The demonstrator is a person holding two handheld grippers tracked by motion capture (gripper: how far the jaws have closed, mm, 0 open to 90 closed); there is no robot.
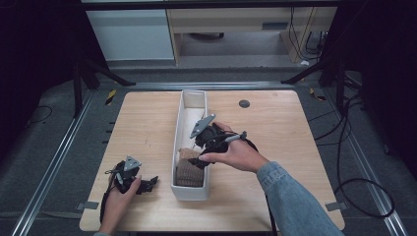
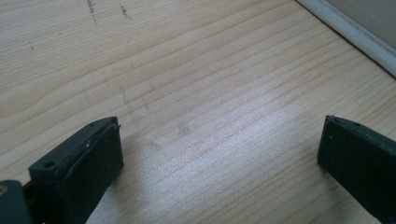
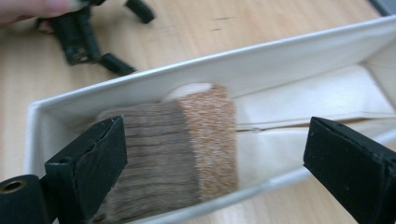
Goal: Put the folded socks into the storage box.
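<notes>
A long white box (image 1: 180, 129) runs down the middle of the wooden table (image 1: 275, 128). A folded brown knitted cloth (image 1: 189, 167) with a lighter orange band (image 3: 210, 135) lies in its near end, on white lining (image 3: 317, 98). My right gripper (image 1: 196, 158) hangs over the box just above the cloth, jaws wide apart and empty; in the right gripper view its midpoint (image 3: 219, 158) sits over the cloth's orange band. My left gripper (image 1: 146, 184) rests low at the table's near left, open, with bare wood between its pads (image 2: 93, 168).
The white box wall (image 2: 355, 32) passes the upper right of the left gripper view. A small dark round mark (image 1: 244, 103) sits on the far side of the table. Cables trail on the floor at the right (image 1: 359, 187). Bare wood lies on both sides of the box.
</notes>
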